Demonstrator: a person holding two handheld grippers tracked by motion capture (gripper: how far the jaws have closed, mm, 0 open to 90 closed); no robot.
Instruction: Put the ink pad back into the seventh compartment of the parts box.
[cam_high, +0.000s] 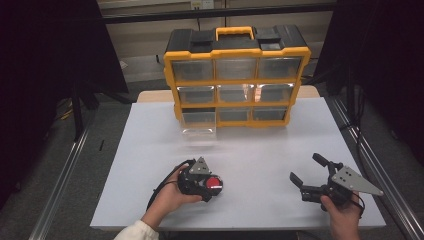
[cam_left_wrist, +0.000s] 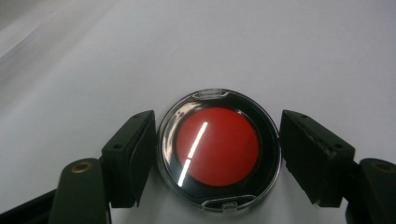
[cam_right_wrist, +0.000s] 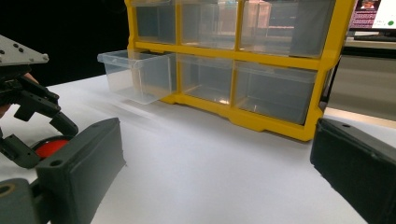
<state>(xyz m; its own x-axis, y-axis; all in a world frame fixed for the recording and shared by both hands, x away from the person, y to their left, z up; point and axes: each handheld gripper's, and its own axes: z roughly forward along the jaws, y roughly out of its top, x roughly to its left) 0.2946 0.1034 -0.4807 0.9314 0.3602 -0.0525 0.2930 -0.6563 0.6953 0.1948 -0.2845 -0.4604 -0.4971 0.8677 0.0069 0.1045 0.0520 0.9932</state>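
Observation:
A round clear-lidded case with a red disc inside (cam_left_wrist: 217, 147) lies flat on the white table (cam_high: 260, 150), near its front left. My left gripper (cam_high: 214, 186) sits low over it, and both black pads (cam_left_wrist: 135, 154) touch the case's rim, one on each side. In the right gripper view the red case (cam_right_wrist: 49, 147) peeks out under the left gripper (cam_right_wrist: 28, 121). My right gripper (cam_high: 306, 168) rests at the front right of the table, jaws wide apart with nothing between them (cam_right_wrist: 215, 172).
A yellow and black drawer organizer (cam_high: 235, 75) stands at the back of the table. Its bottom-left clear drawer (cam_high: 198, 122) is pulled out and looks empty (cam_right_wrist: 140, 74). White tabletop lies bare between the grippers and the organizer.

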